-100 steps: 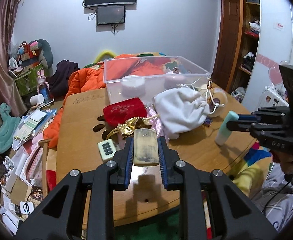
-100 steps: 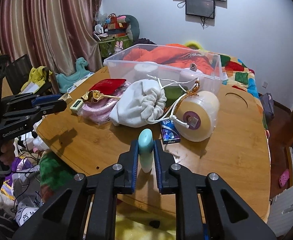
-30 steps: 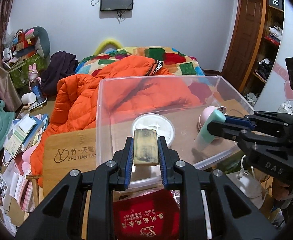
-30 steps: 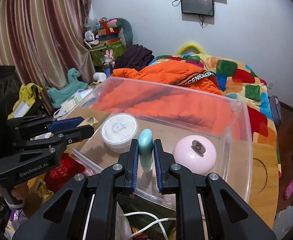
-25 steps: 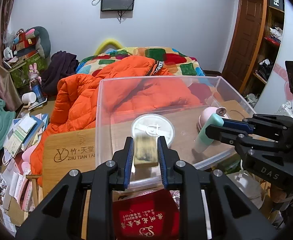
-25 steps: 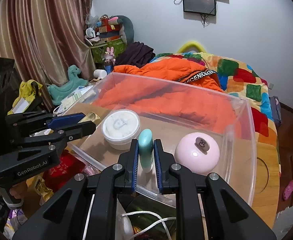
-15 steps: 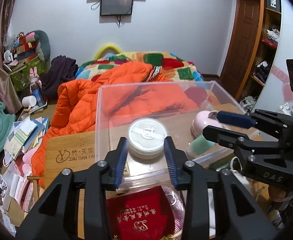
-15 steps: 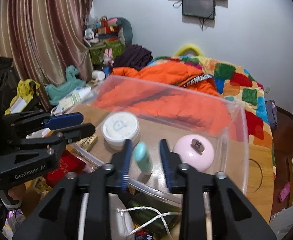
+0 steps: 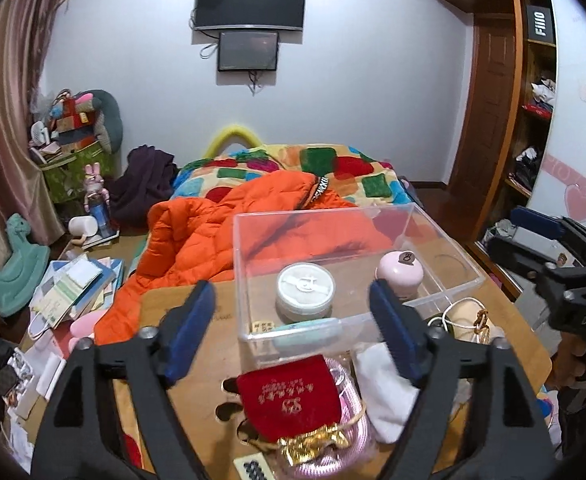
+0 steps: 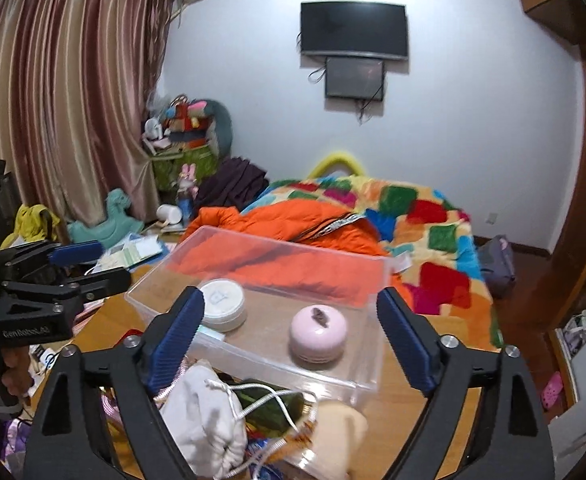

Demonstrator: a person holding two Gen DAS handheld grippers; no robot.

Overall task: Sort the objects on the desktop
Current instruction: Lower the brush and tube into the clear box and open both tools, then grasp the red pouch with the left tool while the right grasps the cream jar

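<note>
Left gripper (image 9: 293, 330): jaws spread wide, nothing between them; raised over the near side of the table (image 9: 165, 312), facing the clear bin (image 9: 449, 240). Right gripper (image 10: 289, 336): jaws equally wide, empty, above the bin's near wall.

In the bin, four things by my count: white round tin (image 9: 305, 290); pink round case (image 9: 399, 272); teal tube (image 9: 309, 330) lying flat against the near wall; small patterned block (image 9: 263, 326) in the near left corner.

Outside the bin, on the table just in front of it: red pouch (image 9: 289, 398) with gold trim; pink cord (image 9: 333, 452) under it; white drawstring bag (image 10: 203, 420); tape roll (image 10: 333, 432), cream coloured, partly hidden; a dark green item (image 10: 271, 404) under the strings, too covered to name; a small tile (image 9: 255, 470) at the bottom edge.

Judgement: sorting under way, not finished; roughly half the loose things are in the bin; the soft items and small pieces are left; either tool is free to take the next one.
</note>
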